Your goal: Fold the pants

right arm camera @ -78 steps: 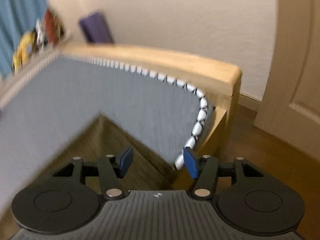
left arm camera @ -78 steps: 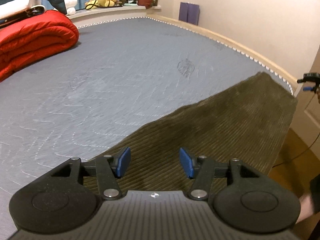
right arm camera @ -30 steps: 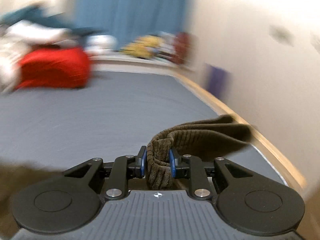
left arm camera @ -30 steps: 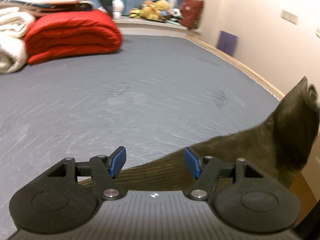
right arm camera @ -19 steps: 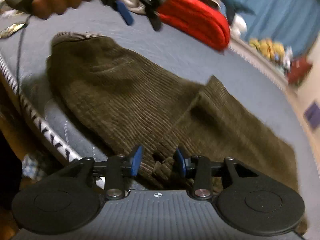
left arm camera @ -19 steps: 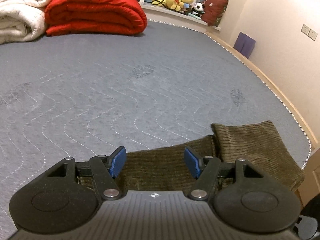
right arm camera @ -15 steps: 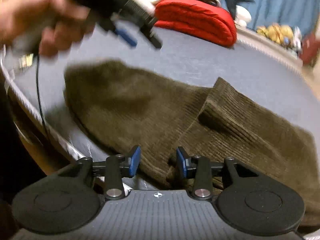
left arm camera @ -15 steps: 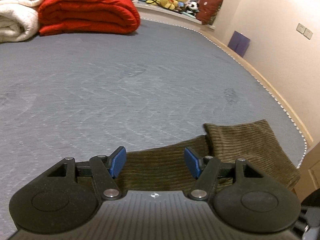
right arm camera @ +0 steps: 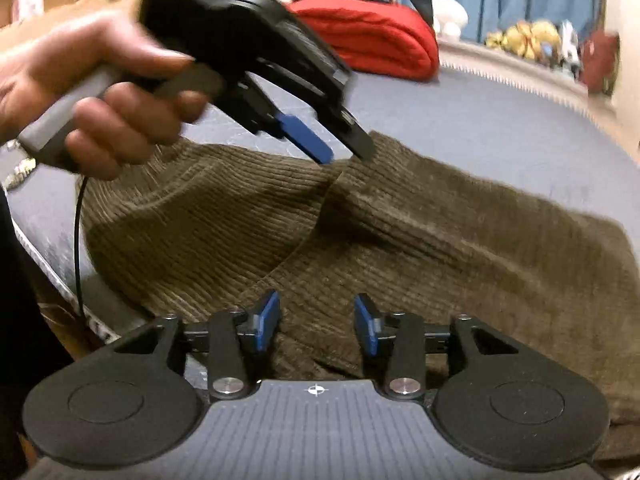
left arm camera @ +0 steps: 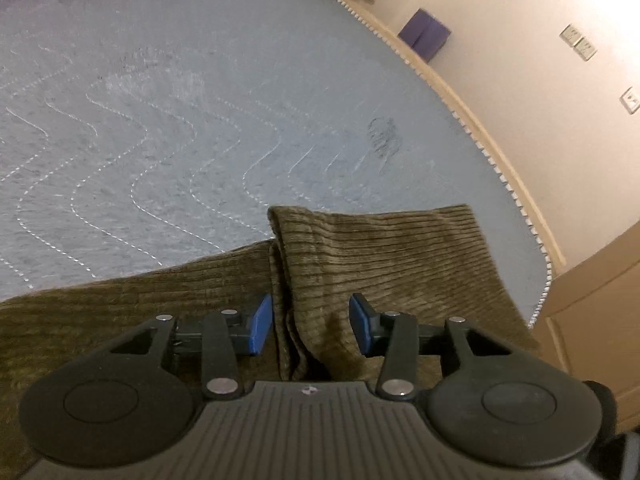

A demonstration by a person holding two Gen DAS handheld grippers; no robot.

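The olive-brown corduroy pants [left arm camera: 380,256] lie folded on the grey mattress [left arm camera: 200,100] near its right edge, with one layer lapped over the other along a fold. My left gripper [left arm camera: 311,330] is open, low over that fold, its jaws on either side of it and holding nothing. In the right wrist view the pants [right arm camera: 460,240] spread across the bed corner. My right gripper [right arm camera: 316,324] is open and empty just above the near hem. The left gripper [right arm camera: 340,144] also shows there, held in a hand, tips near the fold's far end.
A red folded quilt [right arm camera: 372,40] lies at the head of the bed, with stuffed toys [right arm camera: 524,36] on the sill by the blue curtain. The wooden bed frame [left arm camera: 480,108] and wall run along the right. A cable [right arm camera: 78,248] hangs at the left mattress edge.
My right gripper has let go of the pant hem after carrying it over the other part, and opened wider. My left gripper has moved in and down over the fold.
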